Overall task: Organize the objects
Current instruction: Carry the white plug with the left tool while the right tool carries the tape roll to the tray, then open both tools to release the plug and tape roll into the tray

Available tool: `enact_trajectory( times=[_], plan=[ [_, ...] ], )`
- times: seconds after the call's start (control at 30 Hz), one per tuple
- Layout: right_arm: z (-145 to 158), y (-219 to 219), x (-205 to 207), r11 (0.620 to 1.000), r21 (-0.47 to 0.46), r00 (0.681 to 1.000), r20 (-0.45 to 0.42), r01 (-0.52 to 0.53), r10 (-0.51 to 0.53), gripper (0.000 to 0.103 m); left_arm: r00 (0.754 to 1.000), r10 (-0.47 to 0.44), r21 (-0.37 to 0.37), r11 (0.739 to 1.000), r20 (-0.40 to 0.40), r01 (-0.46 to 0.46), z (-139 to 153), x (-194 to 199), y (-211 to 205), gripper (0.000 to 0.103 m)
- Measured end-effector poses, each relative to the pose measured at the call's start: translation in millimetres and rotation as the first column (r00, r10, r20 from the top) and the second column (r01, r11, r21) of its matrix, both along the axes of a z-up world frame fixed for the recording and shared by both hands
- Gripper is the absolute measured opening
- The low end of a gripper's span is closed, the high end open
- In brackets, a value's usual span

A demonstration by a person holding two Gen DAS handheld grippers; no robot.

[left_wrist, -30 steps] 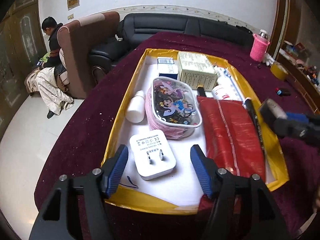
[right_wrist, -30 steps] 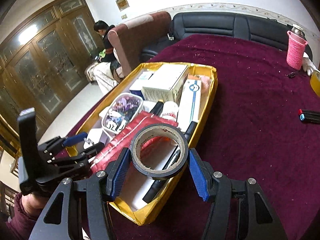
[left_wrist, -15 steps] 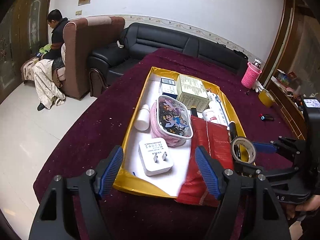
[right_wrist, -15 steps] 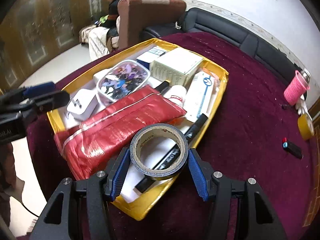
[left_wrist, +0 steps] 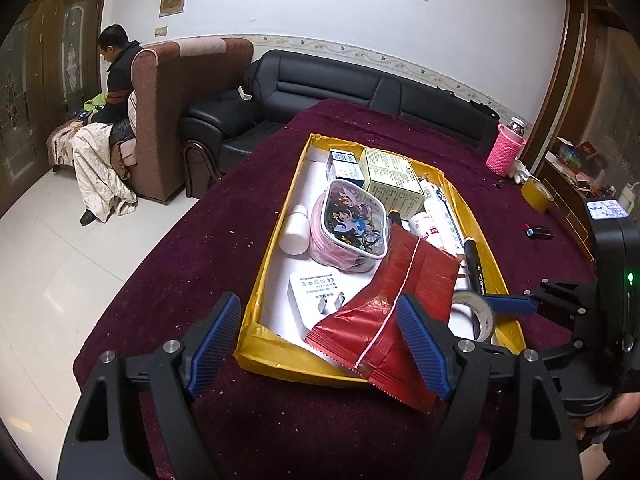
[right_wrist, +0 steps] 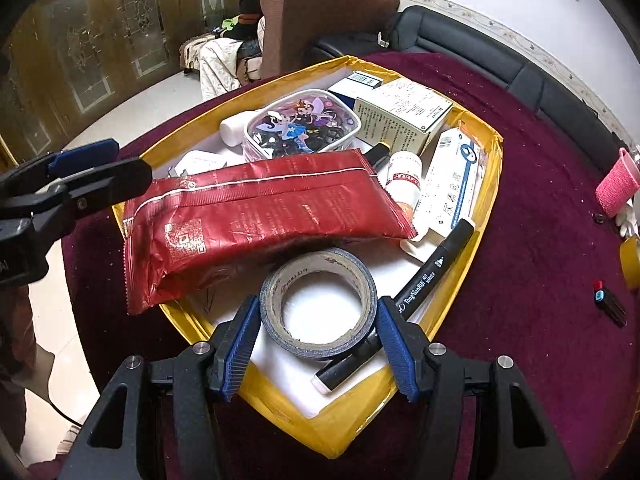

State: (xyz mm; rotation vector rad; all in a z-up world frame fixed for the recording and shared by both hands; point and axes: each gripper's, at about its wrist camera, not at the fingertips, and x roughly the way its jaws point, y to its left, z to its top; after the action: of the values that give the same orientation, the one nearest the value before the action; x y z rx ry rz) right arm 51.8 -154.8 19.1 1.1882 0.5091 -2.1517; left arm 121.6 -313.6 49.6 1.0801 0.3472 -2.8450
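Right hand-held gripper (right_wrist: 316,336): pinching tape roll (right_wrist: 318,304), which covers the marker (right_wrist: 430,276) partly.
Left hand-held gripper (left_wrist: 320,344): spread, just been opening, empty.
Charger (left_wrist: 316,292): half under red packet (left_wrist: 384,316).

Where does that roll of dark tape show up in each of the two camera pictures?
Left wrist view: the tape roll is at lower right, in the yellow tray's near corner, partly hidden.
Right wrist view: the tape roll sits bottom centre, between the right claw's pads.
Shared landmark: the red packet.
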Motion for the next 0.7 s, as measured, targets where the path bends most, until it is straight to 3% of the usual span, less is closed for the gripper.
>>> enact_trajectory(
  times=[0.23,0.4,0.5,0.57,0.7],
  plan=[
    [19.2,21.9,6.0,0.992,-0.125,0.999,0.009,0.035,-0.034,0.081,0.998,0.013,-0.072,0.997,-0.060,-0.017,11.9,9.4,11.5,0.089],
    [33.7,55.8,10.4,0.963,-0.232,0.989,-0.027,0.135,-0.145,0.090,0.972,0.082,-0.184,0.975,-0.218,-0.124,37.8,26.5,28.5,0.102],
    [32.3,73.5,3.0,0.936,-0.270,0.971,-0.015,0.224,-0.237,0.092,0.949,0.083,-0.219,0.963,-0.303,-0.154,53.1,37.7,43.5,0.103],
    [28.0,86.1,-3.6,0.910,-0.286,0.951,0.018,0.301,-0.309,0.092,0.951,0.049,-0.213,0.970,-0.306,-0.119,58.0,36.6,53.3,0.103],
    [24.4,104.3,-13.1,0.867,-0.304,0.917,0.076,0.394,-0.391,0.092,0.974,-0.035,-0.158,0.987,-0.222,-0.001,53.7,19.6,70.7,0.103]
  ],
)
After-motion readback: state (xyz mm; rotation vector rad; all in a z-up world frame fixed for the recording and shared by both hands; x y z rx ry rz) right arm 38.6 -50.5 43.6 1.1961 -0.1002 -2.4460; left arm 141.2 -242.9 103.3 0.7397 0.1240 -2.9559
